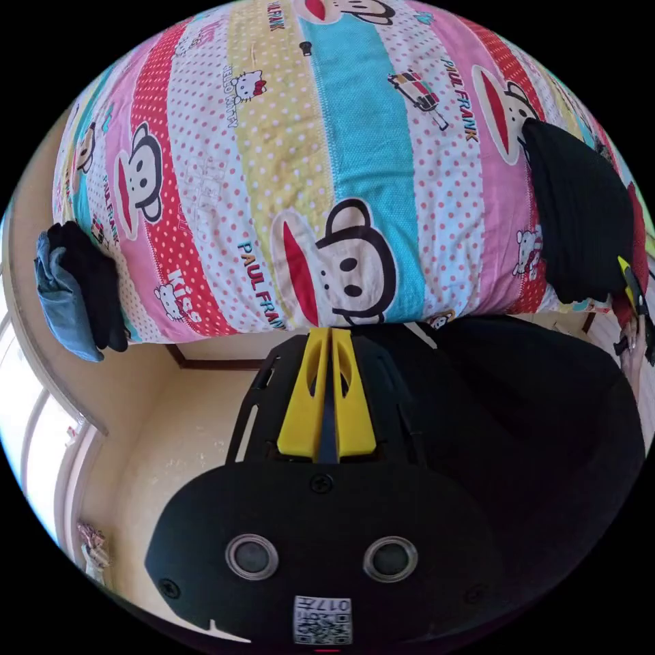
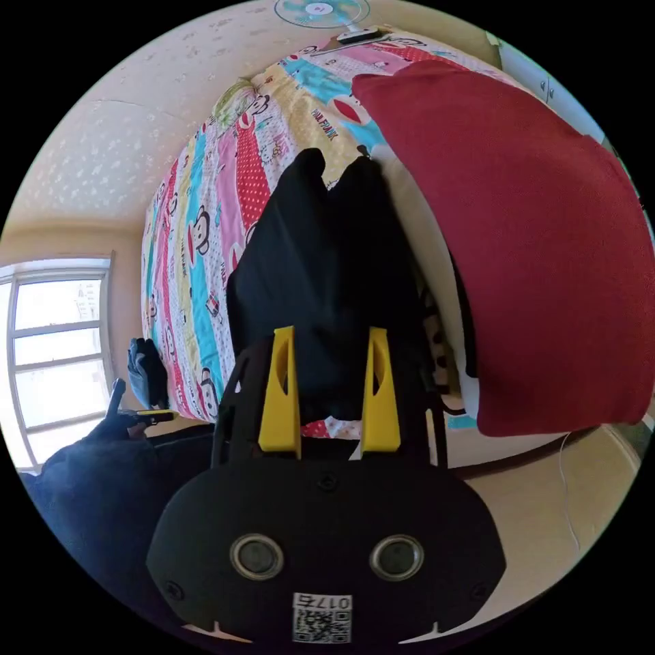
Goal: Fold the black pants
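Observation:
The black pants [image 2: 321,273] lie lengthwise on the cartoon-print bed sheet [image 2: 205,225], their two legs side by side and pointing away. My right gripper [image 2: 331,334] is open at their near end, one yellow jaw on each side of the cloth and neither pressing on it. In the left gripper view the pants [image 1: 580,218] form a dark shape at the bed's right edge, with the right gripper [image 1: 626,273] beside them. My left gripper [image 1: 331,334] is shut with nothing in it, held off the bed's edge; it also appears small as the left gripper [image 2: 160,413].
A folded blue and black pile [image 1: 75,293] sits at the bed's left end. A large red cushion [image 2: 532,239] lies right of the pants. The person's dark clothing [image 1: 546,423] is close by. A window [image 2: 54,355] and a fan [image 2: 321,10] stand beyond the bed.

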`<state>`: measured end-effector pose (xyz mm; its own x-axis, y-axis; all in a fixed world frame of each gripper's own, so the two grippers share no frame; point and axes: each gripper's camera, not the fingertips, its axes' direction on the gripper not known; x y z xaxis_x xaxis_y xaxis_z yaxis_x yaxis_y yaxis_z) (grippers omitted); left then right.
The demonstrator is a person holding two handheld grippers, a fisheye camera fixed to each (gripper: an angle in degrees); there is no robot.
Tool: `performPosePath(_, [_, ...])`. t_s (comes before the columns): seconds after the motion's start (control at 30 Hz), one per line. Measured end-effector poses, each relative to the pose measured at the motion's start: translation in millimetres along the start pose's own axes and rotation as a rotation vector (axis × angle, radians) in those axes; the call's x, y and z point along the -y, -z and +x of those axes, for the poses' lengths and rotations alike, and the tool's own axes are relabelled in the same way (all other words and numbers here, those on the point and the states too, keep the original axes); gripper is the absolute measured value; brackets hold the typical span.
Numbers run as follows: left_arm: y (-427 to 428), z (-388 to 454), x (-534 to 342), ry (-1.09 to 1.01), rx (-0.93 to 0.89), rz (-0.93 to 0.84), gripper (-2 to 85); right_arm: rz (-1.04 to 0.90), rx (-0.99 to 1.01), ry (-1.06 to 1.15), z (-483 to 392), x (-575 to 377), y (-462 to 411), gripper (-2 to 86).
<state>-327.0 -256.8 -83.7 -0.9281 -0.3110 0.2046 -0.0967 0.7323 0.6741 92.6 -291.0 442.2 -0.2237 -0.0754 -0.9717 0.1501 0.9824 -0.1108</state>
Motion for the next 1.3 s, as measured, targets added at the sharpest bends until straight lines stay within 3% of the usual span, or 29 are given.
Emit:
performPosePath(0.07, [-2,20,6,-0.020,0.019,0.010,-0.5,0.041,0.116,0.110,-18,15,21,5.2])
performPosePath(0.27, [-25,70,16,-0.027,0.032,0.024,-0.5,0.063,0.581,0.491,-108,85,60,2.9])
performPosePath(0.37, [-37,88,14,-0.035,0.059,0.039,-0.5,0.061,0.783,0.579,-163,120,56,2.6])
performPosePath(0.5, [-57,106,9,-0.008,0.036,0.055,-0.5,-0.045,0.851,0.751,-256,132,28,2.7])
performPosePath(0.57, [-66,112,9,-0.003,0.017,0.059,-0.5,-0.249,0.820,0.848,-315,128,-11,3.0])
performPosePath(0.63, [-74,117,11,-0.001,0.005,0.054,-0.5,-0.336,0.862,0.845,-333,120,-31,3.1])
performPosePath(0.73, [-81,124,14,-0.008,-0.020,0.077,-0.5,-0.349,0.875,0.881,-313,99,-33,4.3])
performPosePath(0.9, [-92,144,32,-0.061,-0.078,0.128,-0.5,-0.294,0.418,0.765,-186,60,-27,7.3])
performPosePath(0.97, [-97,155,42,-0.080,-0.099,0.124,-0.5,-0.268,0.225,0.619,-110,33,-18,8.4])
performPosePath(1.03, [-102,168,53,-0.103,-0.112,0.111,-0.5,-0.262,0.156,0.497,-62,10,-12,9.2])
performPosePath(1.17, [-106,210,77,-0.186,-0.129,0.105,-0.4,-0.261,0.198,0.251,7,-37,-23,10.4])
performPosePath(1.3, [-98,256,87,-0.284,-0.135,0.133,-0.2,-0.213,0.335,0.186,8,-48,-47,9.8])
